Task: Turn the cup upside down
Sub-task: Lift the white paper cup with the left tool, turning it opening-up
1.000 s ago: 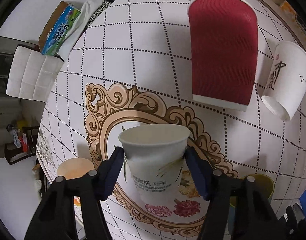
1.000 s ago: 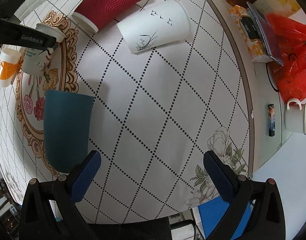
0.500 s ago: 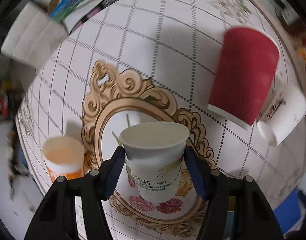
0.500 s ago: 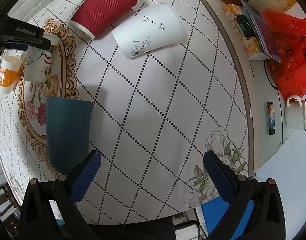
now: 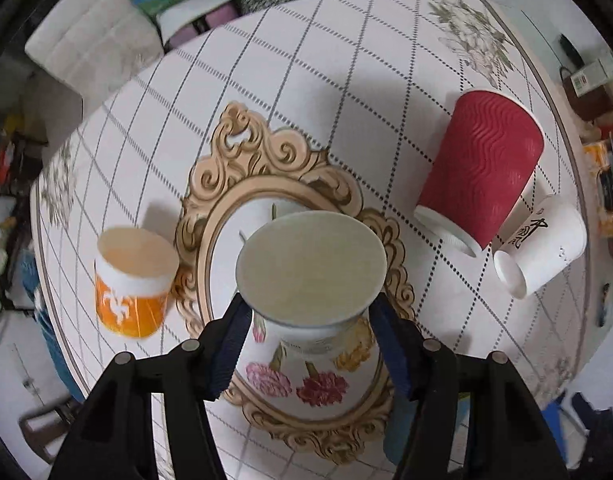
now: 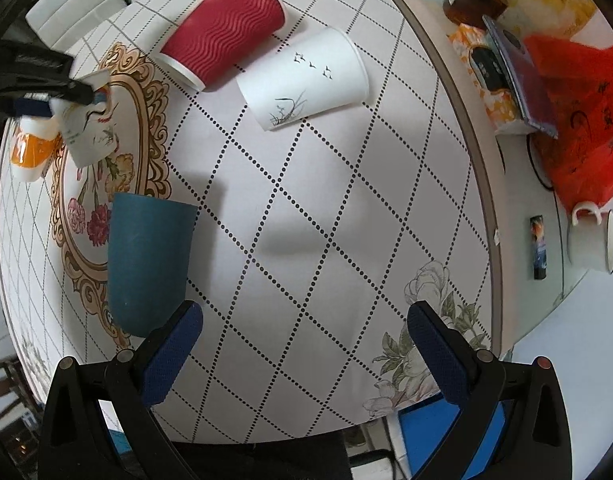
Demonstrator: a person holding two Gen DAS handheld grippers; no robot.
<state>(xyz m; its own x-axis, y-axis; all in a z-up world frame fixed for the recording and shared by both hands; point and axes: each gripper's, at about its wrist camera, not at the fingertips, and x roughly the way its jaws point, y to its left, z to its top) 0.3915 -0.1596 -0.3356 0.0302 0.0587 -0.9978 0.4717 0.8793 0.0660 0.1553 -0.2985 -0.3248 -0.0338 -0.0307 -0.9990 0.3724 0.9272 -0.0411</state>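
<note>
Left hand-held gripper (image 5: 311, 340) clamps the white floral cup (image 5: 310, 268) above the desk (image 5: 346, 80). Right hand-held gripper (image 6: 304, 344) hangs wide open, holding nothing, teal cup (image 6: 148, 264) at its 10 o'clock.

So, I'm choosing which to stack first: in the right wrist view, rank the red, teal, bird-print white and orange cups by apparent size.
1. teal cup, though it lies nearest the camera
2. red cup and white cup: look alike
3. orange cup, farthest and partly hidden
</note>
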